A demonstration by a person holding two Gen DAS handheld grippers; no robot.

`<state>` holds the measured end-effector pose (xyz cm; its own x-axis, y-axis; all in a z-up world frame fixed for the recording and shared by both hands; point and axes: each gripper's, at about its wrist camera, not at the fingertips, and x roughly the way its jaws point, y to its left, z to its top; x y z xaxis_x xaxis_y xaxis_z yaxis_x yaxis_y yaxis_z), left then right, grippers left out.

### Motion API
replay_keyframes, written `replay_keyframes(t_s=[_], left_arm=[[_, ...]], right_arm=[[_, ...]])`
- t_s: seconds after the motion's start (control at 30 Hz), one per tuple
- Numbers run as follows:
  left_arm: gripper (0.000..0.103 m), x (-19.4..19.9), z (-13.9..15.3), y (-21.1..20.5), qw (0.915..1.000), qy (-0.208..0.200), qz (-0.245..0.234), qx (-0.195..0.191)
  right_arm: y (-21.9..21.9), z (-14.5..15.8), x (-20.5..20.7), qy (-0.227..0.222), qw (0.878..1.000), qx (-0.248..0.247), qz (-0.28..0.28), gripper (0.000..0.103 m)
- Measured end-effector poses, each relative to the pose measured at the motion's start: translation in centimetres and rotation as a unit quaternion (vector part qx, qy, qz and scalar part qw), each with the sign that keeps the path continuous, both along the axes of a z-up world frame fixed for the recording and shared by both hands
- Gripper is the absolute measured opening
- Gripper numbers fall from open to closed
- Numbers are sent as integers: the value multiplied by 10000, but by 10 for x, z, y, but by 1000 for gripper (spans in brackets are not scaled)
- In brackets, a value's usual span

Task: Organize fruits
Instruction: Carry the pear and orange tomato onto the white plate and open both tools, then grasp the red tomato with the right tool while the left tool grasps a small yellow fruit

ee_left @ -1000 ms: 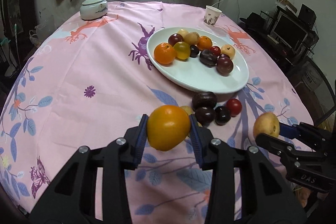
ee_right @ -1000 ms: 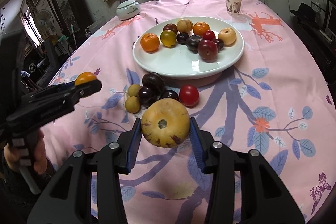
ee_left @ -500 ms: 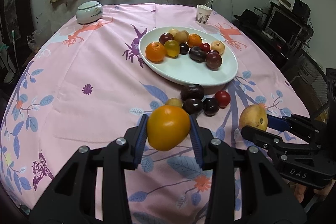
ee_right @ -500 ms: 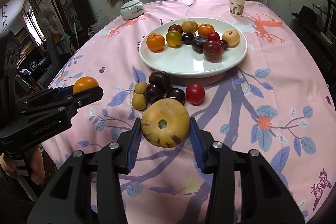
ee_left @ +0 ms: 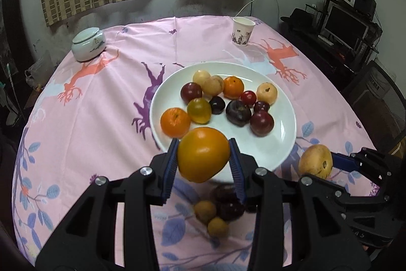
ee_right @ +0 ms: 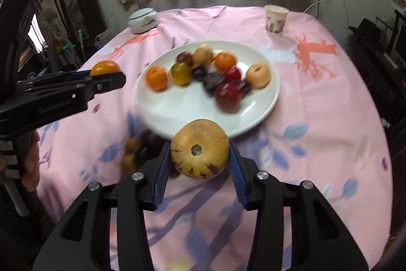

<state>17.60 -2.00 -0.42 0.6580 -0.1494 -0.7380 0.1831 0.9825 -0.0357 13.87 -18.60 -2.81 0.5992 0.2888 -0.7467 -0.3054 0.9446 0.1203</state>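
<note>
Left gripper [ee_left: 203, 156] clamps a smooth orange-yellow fruit [ee_left: 203, 154] between its blue-padded fingers [ee_left: 170, 164], pads pressed against both sides of it; in the left wrist view the fruit hangs over the near rim of the white plate [ee_left: 284, 144], above the pink tablecloth [ee_left: 101, 118]. Right gripper [ee_right: 200, 156] is closed on a pale yellow fruit with purple streaks [ee_right: 200, 148], stem end facing the camera, held just in front of the plate's near edge [ee_right: 177, 116]. Same fruit shows in the left wrist view at the right [ee_left: 315, 161], off the plate's right side. Plate holds a cluster: two orange citrus [ee_left: 175, 122], a yellow-green round fruit [ee_left: 199, 110], several dark red and purple plums [ee_left: 261, 123], three pale tan fruits [ee_left: 266, 93]. Loose fruit on the cloth just short of the plate: dark plums [ee_left: 228, 207] and two small tan fruits [ee_left: 217, 226], partly hidden behind the left fingers. Right wrist view is motion-blurred, plate contents smeared; left gripper enters there from the left [ee_right: 109, 75] with the orange-yellow fruit at its tip [ee_right: 104, 67], hand [ee_right: 31, 161] on its grip. Far side of the table: lidded white ceramic jar [ee_left: 88, 43] at left, paper cup [ee_left: 242, 31] at right, both well apart from the plate
</note>
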Motion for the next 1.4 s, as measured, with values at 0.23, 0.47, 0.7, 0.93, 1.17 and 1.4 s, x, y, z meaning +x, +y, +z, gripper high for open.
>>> replay_keyframes(t_s=[0.23, 0.47, 0.7, 0.93, 1.17, 1.4], left_arm=[[39, 56, -24, -23, 9994, 329, -20, 123], [40, 77, -44, -30, 9983, 503, -8, 281], [55, 87, -42, -29, 9976, 508, 129, 455], [80, 36, 8, -4, 9990, -317, 255, 204], [81, -35, 3, 26, 9980, -422, 445, -140], [81, -60, -15, 42, 9977, -312, 602, -78]], right_arm=[[-24, -8, 81, 279, 9987, -176, -378, 45], [-21, -18, 103, 472, 9984, -99, -292, 45], [-18, -13, 112, 155, 9980, -381, -484, 63], [-26, 14, 70, -155, 9979, -414, -475, 64], [-20, 9, 2, -88, 9993, -182, -303, 64], [-3, 7, -26, -16, 9998, 22, -197, 64]])
